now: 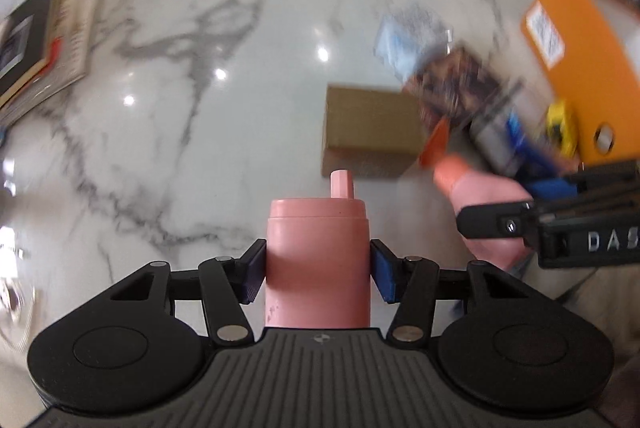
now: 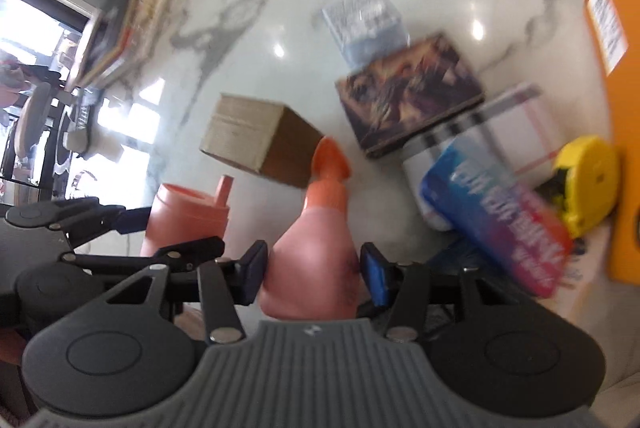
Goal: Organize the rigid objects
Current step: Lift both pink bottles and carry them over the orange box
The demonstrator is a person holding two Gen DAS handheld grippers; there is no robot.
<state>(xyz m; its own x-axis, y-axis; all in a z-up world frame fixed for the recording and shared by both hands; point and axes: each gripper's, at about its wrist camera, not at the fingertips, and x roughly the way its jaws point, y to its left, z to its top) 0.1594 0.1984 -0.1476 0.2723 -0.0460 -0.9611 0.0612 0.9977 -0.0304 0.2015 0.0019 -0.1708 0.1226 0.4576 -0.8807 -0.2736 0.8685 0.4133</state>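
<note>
My left gripper (image 1: 317, 274) is shut on a pink cylindrical bottle with a straw spout (image 1: 318, 260), held above the marble table (image 1: 180, 68). The bottle also shows in the right wrist view (image 2: 186, 224). My right gripper (image 2: 314, 274) is shut on a pink squeeze bottle with an orange nozzle (image 2: 316, 252), also seen in the left wrist view (image 1: 486, 204), just right of the left gripper. A brown cardboard box (image 1: 370, 130) lies ahead on the table, between both bottles (image 2: 260, 138).
A dark pictured box (image 2: 408, 88), a clear plastic box (image 2: 364, 20), a blue-pink packet (image 2: 500, 212), a yellow tape measure (image 2: 584, 180) and an orange box (image 2: 616, 68) crowd the right. Stacked books (image 1: 36, 48) lie at far left.
</note>
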